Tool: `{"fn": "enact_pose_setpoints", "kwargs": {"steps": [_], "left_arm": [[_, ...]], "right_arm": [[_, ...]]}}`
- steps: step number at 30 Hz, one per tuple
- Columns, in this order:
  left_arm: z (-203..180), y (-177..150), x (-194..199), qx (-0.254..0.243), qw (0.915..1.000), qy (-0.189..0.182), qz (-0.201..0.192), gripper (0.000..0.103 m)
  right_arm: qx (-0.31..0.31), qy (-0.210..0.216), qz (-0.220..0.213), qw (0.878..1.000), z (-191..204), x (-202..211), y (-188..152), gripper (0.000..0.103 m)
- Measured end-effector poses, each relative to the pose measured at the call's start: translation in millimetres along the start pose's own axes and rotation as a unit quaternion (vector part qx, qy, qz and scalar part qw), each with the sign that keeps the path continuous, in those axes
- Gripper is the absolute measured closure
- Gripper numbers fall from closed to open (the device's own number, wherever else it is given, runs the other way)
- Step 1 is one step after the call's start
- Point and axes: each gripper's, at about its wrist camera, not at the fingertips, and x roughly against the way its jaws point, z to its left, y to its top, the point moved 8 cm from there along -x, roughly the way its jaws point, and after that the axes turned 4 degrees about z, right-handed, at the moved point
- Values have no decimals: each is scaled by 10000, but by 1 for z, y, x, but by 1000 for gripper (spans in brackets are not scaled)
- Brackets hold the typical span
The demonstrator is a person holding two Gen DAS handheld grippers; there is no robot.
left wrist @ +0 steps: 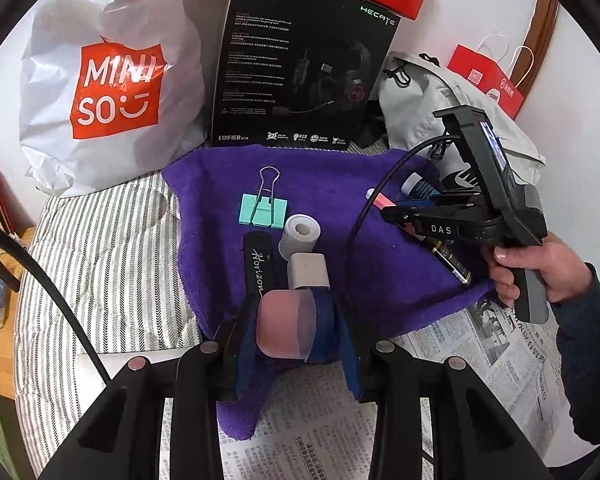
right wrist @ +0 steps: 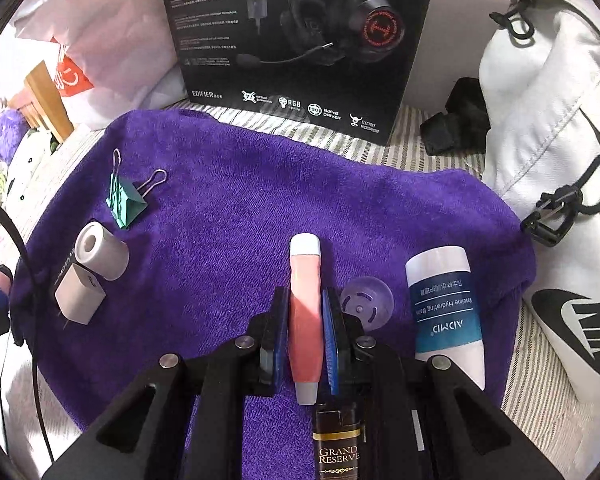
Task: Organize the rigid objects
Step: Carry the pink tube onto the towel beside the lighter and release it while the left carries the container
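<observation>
1. The right gripper (right wrist: 306,332) pinches a slim pink tube with white ends (right wrist: 305,312) between its blue-lined pads, low over a purple fleece towel (right wrist: 260,208) spread on a striped bedcover (left wrist: 100,248). A person's hand (left wrist: 540,268) grips its handle.
2. The left gripper (left wrist: 290,324) is closed on a rounded pink cylinder with a translucent cap (left wrist: 286,322), held above the near edge of the towel.
3. On the towel's left part, a mint-green metal binder clip with wire handles (left wrist: 263,210) lies just beside a white roll with a hollow core (left wrist: 300,236). The roll touches a white square plug adapter (left wrist: 309,270).
4. A black slim case lettered "Horizon" (left wrist: 258,268) lies alongside the roll and adapter.
5. Right of the pink tube, a translucent lilac round cap (right wrist: 366,298) rests on the towel, near a white tube with a blue "Vaseline Hydrating Balm" label (right wrist: 446,308).
6. A dark bottle labelled "Grand Reserve" (right wrist: 338,444) lies under the right gripper, at the towel's near edge.
7. Behind the towel stand a black gaming-headset box (left wrist: 300,64), a white MINISO plastic bag (left wrist: 108,84) and a white drawstring Nike bag (right wrist: 552,160).
8. Newspaper sheets (left wrist: 500,344) cover the near side.
</observation>
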Motion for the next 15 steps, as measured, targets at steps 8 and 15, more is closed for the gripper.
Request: {"fn": "enact_pose_setpoints", "kwargs": {"steps": [8,15], "left_arm": [[-4,-3,5,-4,10000,41,32,68],[-10,-5,8,-7,10000,63,61,68]], "right_arm": [[151,106,20,9998,4,5,-7,61],[97,161,-263,9995,1,38,-21,59]]}}
